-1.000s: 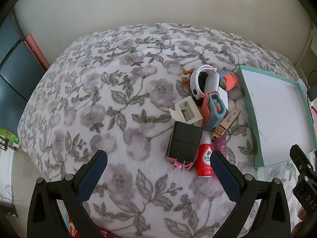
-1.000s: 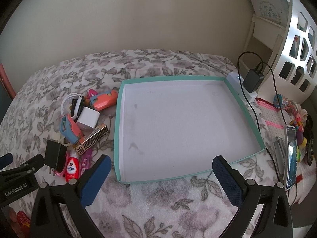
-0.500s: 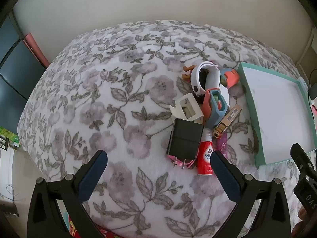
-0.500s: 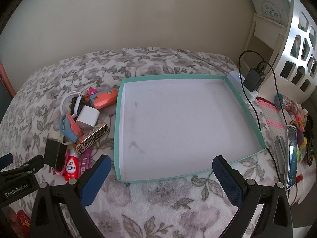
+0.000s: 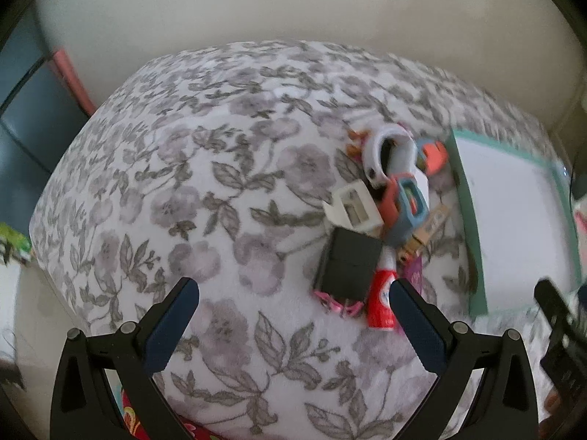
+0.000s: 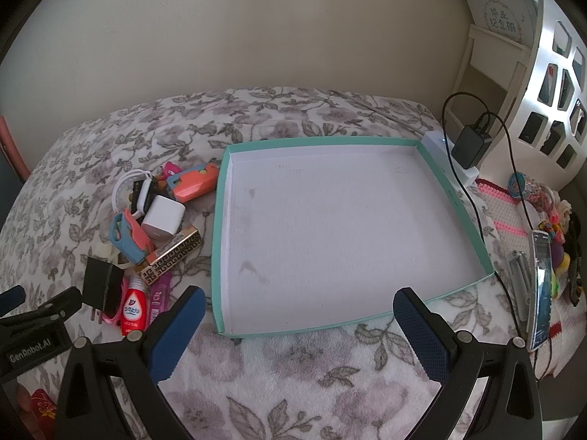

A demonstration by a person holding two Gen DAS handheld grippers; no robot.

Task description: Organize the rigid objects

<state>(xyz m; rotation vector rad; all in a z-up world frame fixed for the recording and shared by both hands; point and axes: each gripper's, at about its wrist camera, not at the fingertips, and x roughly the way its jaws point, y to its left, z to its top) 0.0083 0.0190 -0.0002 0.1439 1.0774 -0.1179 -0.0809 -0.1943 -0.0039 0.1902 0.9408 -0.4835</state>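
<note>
A pile of small rigid objects lies on the floral blanket left of a teal-rimmed white tray (image 6: 216, 256) (image 5: 467, 216). It holds a black charger (image 5: 346, 266) (image 6: 101, 284), a red bottle (image 5: 381, 299) (image 6: 134, 310), a white plug cube (image 6: 162, 218), a patterned harmonica (image 6: 172, 256), a blue and coral clip (image 5: 403, 209) (image 6: 128, 236), an orange case (image 6: 194, 185) and a white cable loop (image 5: 383, 146). My left gripper (image 5: 293, 293) is open and empty, above the blanket near the charger. My right gripper (image 6: 299, 306) is open and empty over the tray's near edge.
A black adapter (image 6: 469, 146) with its cable sits on a white block past the tray's far right corner. A phone (image 6: 541, 286), toys and a pink mat lie at the right. A white shelf (image 6: 543, 73) stands behind. The blanket (image 5: 205, 190) stretches left.
The left gripper has pulled back and swung a little, so the pile sits slightly farther right in its blurred view. The right gripper has barely moved. Both stay open.
</note>
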